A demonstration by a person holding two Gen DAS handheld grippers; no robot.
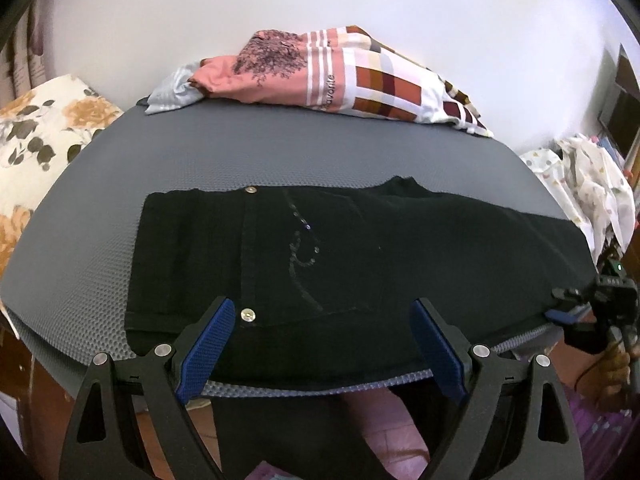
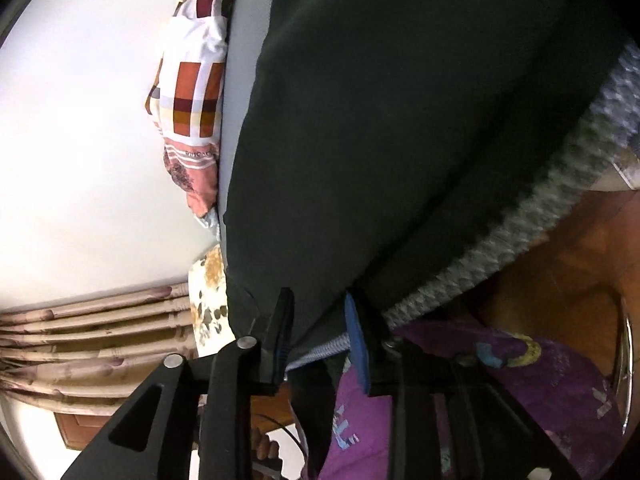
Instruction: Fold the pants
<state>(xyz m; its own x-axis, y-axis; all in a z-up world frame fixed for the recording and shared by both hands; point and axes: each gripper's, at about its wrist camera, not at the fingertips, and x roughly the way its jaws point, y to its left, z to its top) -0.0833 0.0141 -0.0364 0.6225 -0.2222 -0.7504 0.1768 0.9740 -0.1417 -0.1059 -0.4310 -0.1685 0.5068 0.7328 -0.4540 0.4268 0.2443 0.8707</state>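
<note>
On the gray mat [image 1: 280, 152], black pants [image 1: 360, 248] lie half-folded; left tongs [image 1: 320, 344] spread empty above the waistband, right tongs [image 2: 316, 340] part-open around the leg edge, pinching nothing; next, grip and fold.

Grey textured mat [image 1: 280, 152] covering the work surface, honeycomb pattern visible along its near edge. Pile of patterned cloth [image 1: 344, 80] at the far edge of the mat: pink, white and brown checks, against a plain white wall [image 1: 360, 0]. Floral cushion [image 1: 44, 136] off the mat's left side. White printed fabric [image 1: 592, 184] heaped at the right. Beige pleated curtain [image 2: 92, 340] in the right wrist view, beside the wall. Purple printed cloth [image 2: 540, 380] below the mat's edge.
</note>
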